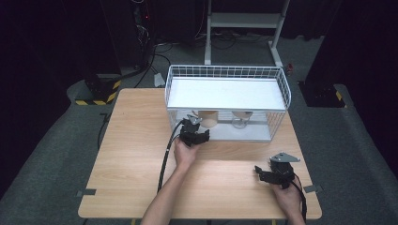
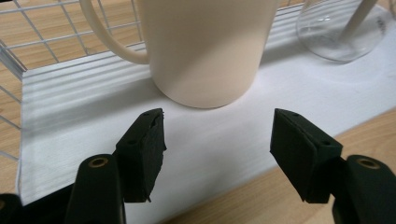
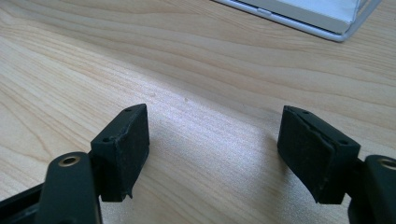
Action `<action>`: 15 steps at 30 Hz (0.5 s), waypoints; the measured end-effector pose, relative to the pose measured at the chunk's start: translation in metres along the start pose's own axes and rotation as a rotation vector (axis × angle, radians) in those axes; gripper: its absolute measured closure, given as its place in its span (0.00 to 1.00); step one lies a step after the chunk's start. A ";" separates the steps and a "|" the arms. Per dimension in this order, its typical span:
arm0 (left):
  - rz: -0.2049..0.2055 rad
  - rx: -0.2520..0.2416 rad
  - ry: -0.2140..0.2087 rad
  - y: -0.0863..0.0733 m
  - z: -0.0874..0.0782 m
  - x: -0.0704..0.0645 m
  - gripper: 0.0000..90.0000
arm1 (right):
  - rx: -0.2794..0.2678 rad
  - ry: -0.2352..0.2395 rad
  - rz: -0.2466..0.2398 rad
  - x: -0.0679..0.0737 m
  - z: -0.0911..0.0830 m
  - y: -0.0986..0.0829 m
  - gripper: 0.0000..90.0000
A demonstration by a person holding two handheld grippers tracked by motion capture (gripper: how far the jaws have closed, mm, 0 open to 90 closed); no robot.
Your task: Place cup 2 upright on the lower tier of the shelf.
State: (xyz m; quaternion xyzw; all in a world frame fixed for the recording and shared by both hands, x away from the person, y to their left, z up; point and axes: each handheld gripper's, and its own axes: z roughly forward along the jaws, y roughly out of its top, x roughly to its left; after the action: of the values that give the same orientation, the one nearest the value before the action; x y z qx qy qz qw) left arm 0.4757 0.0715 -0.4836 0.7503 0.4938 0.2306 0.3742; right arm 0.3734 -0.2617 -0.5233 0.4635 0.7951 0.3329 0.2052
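Left gripper (image 2: 217, 140), jaws wide, faces a cream ceramic mug (image 2: 205, 46) at twelve o'clock on the white wire rack's lower shelf (image 2: 70, 121); right gripper (image 3: 212, 149), jaws wide, hovers over the pale wooden table (image 3: 196, 60).

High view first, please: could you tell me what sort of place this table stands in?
Probably a lab or recording studio, not a home: dark surroundings, a grey carpeted floor with hazard-striped stand bases, loose cables, and one wooden table bearing a wire rack.

Overhead light falls on the wooden table (image 1: 141, 154) at the centre of the high view, while the room along the upper edge and both sides sinks into near-black. In the left gripper view, the cream mug (image 2: 205, 46) casts a soft shadow; the jaws at bottom look slightly blurred.
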 end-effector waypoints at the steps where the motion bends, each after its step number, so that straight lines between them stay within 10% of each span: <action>1: 0.001 -0.001 -0.008 0.000 -0.001 0.000 0.39 | 0.000 0.000 0.003 0.000 0.000 0.000 0.28; 15: 0.006 -0.032 -0.050 -0.004 -0.028 -0.002 0.37 | 0.000 0.000 0.006 0.000 0.000 0.000 0.28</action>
State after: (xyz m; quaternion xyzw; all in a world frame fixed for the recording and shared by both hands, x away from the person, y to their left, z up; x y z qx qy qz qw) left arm 0.4528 0.0804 -0.4700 0.7512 0.4783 0.2210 0.3976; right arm 0.3732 -0.2614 -0.5233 0.4658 0.7938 0.3334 0.2041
